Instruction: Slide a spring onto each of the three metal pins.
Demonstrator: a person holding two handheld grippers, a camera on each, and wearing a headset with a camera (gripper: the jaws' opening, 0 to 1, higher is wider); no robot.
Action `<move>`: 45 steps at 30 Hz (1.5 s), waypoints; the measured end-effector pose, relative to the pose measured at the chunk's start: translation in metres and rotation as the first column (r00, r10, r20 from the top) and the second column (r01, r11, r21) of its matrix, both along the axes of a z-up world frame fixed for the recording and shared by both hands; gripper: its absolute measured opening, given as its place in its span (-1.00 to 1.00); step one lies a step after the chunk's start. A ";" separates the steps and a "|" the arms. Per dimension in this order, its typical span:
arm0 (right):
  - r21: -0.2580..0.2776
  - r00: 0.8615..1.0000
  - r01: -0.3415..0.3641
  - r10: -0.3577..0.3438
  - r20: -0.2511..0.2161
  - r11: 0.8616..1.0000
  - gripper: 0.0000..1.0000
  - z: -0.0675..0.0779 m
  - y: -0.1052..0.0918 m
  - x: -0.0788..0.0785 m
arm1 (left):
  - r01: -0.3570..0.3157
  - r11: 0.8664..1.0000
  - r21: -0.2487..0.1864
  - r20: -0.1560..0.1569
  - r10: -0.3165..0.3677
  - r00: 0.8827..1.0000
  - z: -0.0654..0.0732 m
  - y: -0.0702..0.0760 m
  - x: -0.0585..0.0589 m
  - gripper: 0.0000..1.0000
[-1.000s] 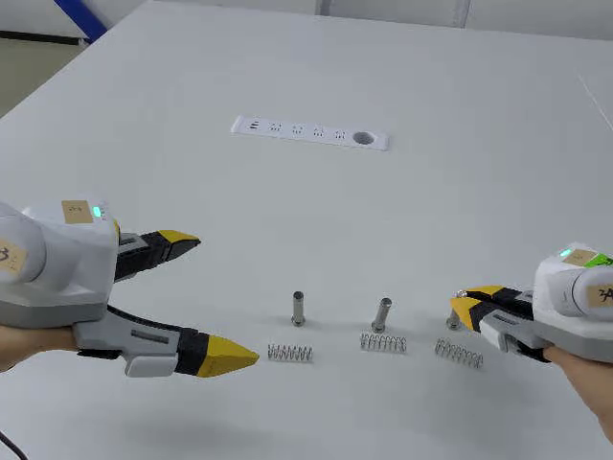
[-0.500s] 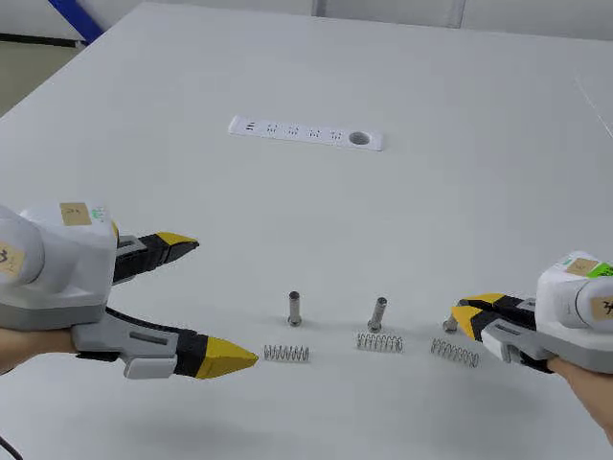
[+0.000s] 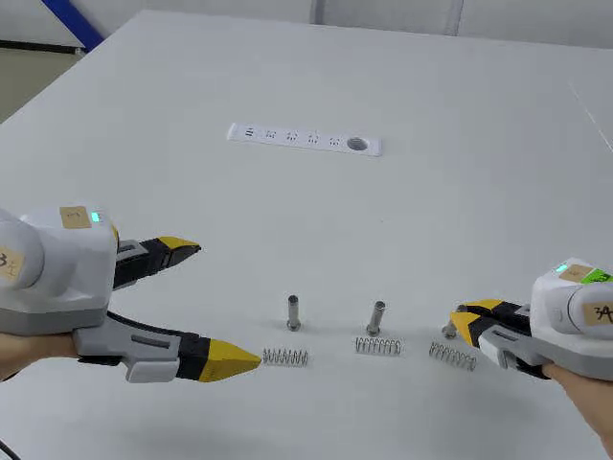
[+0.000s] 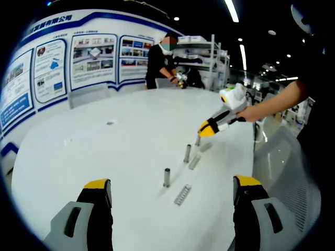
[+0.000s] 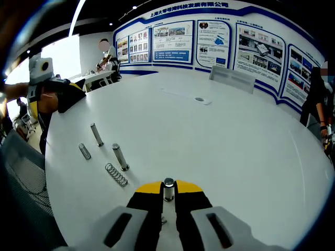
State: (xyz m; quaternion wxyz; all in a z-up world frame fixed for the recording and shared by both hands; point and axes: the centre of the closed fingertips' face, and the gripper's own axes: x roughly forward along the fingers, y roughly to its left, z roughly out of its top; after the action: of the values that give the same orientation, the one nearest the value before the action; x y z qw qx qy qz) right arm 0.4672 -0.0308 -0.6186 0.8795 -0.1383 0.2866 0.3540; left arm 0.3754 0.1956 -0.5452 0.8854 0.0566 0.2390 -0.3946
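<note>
In the head view the left gripper (image 3: pixel 206 303) sits at the lower left of the frame, over the white surface (image 3: pixel 402 220). Its jaws are spread wide and hold nothing. Its lower yellow tip is just left of the left spring (image 3: pixel 285 356), not touching it.

Three pins stand upright in a row across the lower middle: the left pin (image 3: pixel 293 311), the mid pin (image 3: pixel 375 317) and the right pin (image 3: pixel 449 329). One spring lies flat on the surface just below each pin in the frame: the left spring, the mid spring (image 3: pixel 377 346) and the right spring (image 3: pixel 452 356). No spring is on a pin.

The right gripper (image 3: pixel 467 322) comes in from the lower right, with its tips at the right pin. In the right gripper view its jaws pinch that pin, and the pin's top stands between the yellow tips at bottom centre. The other two pins and two springs lie left of centre there, and the left gripper is at the upper left edge.

In the left gripper view its own jaws rise far apart at the bottom. The pins and springs run from the centre up to the right, where the right gripper meets the far pin.

A power strip (image 3: pixel 304 139) lies in the upper middle of the head view, well apart from the pins.
</note>
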 end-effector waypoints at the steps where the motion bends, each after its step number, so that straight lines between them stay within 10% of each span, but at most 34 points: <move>1: -0.002 1.000 -0.002 0.002 0.002 1.000 -0.81 0.000 0.000 -0.001 | 0.000 1.000 0.001 -0.001 0.000 1.000 -0.001 0.000 -0.001 0.96; 27: -0.003 0.998 -0.055 0.055 -0.030 0.998 -0.60 -0.008 -0.023 -0.019 | -0.001 1.000 0.009 -0.007 0.001 1.000 -0.002 0.001 -0.005 0.96; 36: -0.037 0.967 -0.250 0.247 -0.066 0.968 -0.60 -0.024 -0.010 -0.034 | 0.010 1.000 0.016 -0.015 -0.009 1.000 -0.005 -0.003 -0.002 0.96; 45: -0.066 0.948 -0.306 0.298 -0.113 0.950 -0.60 -0.042 -0.009 -0.035 | -0.016 1.000 -0.009 -0.012 0.016 1.000 -0.001 -0.001 0.002 0.95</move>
State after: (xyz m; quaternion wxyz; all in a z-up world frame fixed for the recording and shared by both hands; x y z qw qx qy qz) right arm 0.4320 -0.0394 -0.6603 0.7927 -0.1987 0.3208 0.4788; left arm 0.3770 0.1943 -0.5461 0.8872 0.0485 0.2432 -0.3891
